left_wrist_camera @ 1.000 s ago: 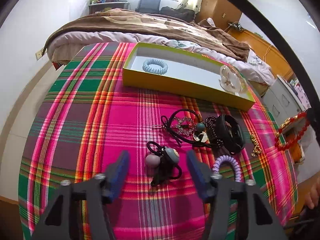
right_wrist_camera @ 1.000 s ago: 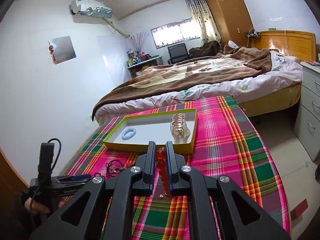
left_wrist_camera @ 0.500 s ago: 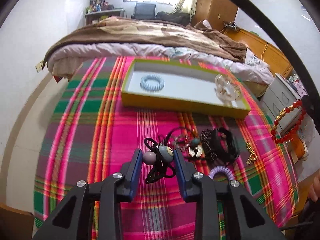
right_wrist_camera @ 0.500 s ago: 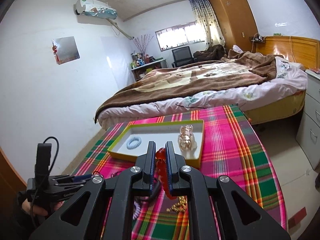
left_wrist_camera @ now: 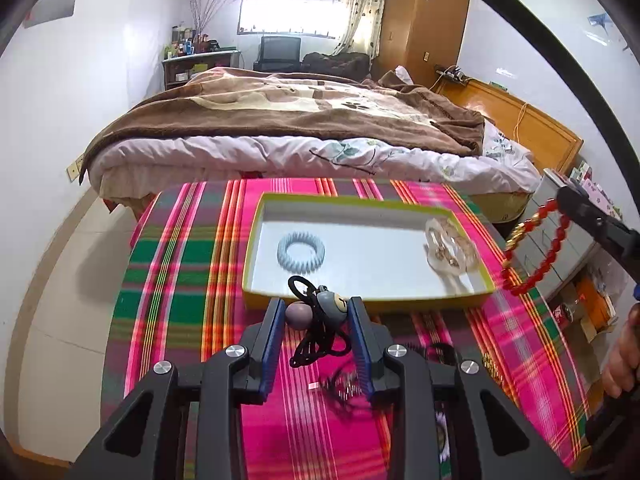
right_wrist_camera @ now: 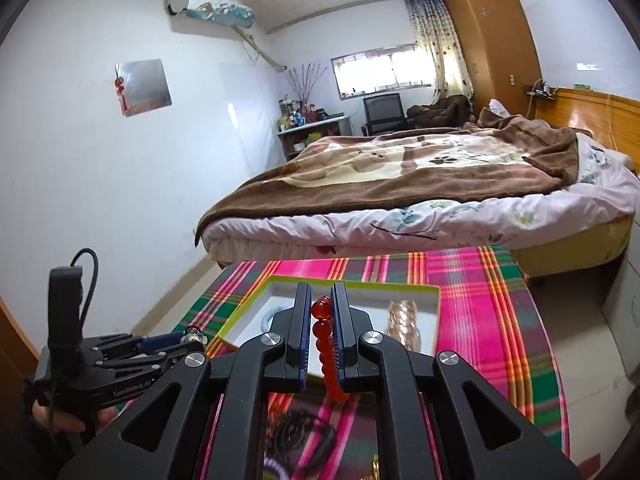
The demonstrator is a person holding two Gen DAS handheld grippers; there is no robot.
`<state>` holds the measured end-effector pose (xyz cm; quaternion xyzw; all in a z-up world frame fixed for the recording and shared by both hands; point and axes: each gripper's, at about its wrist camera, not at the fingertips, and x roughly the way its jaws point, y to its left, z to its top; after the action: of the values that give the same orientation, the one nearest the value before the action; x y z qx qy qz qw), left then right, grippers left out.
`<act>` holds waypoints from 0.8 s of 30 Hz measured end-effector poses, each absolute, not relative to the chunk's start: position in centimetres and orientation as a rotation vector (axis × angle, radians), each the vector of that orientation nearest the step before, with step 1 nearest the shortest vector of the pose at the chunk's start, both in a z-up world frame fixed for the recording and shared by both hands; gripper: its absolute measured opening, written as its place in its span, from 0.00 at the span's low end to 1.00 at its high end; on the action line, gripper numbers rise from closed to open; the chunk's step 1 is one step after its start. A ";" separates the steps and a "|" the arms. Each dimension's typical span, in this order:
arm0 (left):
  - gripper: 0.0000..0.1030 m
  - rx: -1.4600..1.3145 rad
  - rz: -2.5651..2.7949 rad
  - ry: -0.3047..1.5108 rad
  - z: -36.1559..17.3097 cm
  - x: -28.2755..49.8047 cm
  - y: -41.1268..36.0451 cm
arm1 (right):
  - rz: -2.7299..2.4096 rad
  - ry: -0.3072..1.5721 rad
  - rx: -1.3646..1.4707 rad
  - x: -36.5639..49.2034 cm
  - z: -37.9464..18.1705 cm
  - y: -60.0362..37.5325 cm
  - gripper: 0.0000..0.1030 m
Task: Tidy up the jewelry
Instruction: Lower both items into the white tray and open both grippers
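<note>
Two grippers show. The left gripper (left_wrist_camera: 317, 322) clenches one black hair tie (left_wrist_camera: 320, 332) by its two beads, a mauve ball and a grey one, with the cords dangling clear of the plaid cloth (left_wrist_camera: 180, 264). Its jaws have just been closing. It sits just short of the tray's near wall. The right gripper (right_wrist_camera: 321, 322) is clamped on one red bead bracelet (right_wrist_camera: 326, 344), which hangs as a loop near the tray's right corner; in the left view its gold section shows.

One yellow-rimmed tray (left_wrist_camera: 360, 302) lies toward the cloth's far edge. It holds two things: a pale blue coil tie (left_wrist_camera: 301, 250) at the left and a clear, gold-flecked piece (left_wrist_camera: 450, 250) at the right. The floor between them is bare.

Under both grippers the remaining pile (left_wrist_camera: 348, 388) is blurred and partly hidden by the fingers; dark cords, a purple coil and gold bits can be made out, not counted. The cloth's left half is open.
</note>
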<state>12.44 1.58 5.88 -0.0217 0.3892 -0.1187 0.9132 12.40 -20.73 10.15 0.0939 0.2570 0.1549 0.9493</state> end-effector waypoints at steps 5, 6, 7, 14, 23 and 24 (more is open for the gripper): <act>0.31 -0.063 -0.257 0.805 5.6 14.8 1.7 | 0.332 0.574 0.191 16.5 9.4 -19.4 0.10; 0.31 -0.068 -0.258 0.810 5.4 15.2 1.7 | 0.334 0.587 0.186 17.3 9.2 -19.0 0.10; 0.31 -0.071 -0.263 0.813 5.2 15.6 1.6 | 0.332 0.596 0.184 17.9 9.0 -18.8 0.10; 0.31 -0.094 -0.267 0.843 3.4 18.2 1.7 | 0.353 0.675 0.187 22.7 6.8 -16.2 0.10; 0.31 -0.121 -0.264 0.883 1.2 20.5 1.8 | 0.384 0.749 0.170 26.9 4.3 -13.5 0.10; 0.31 -0.119 -0.261 0.891 1.0 20.7 1.8 | 0.376 0.759 0.165 27.1 3.8 -13.5 0.10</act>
<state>20.72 1.82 0.96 -0.0572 0.4292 -0.1257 0.8926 27.10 -13.49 3.82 0.0801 0.3679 0.1824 0.9083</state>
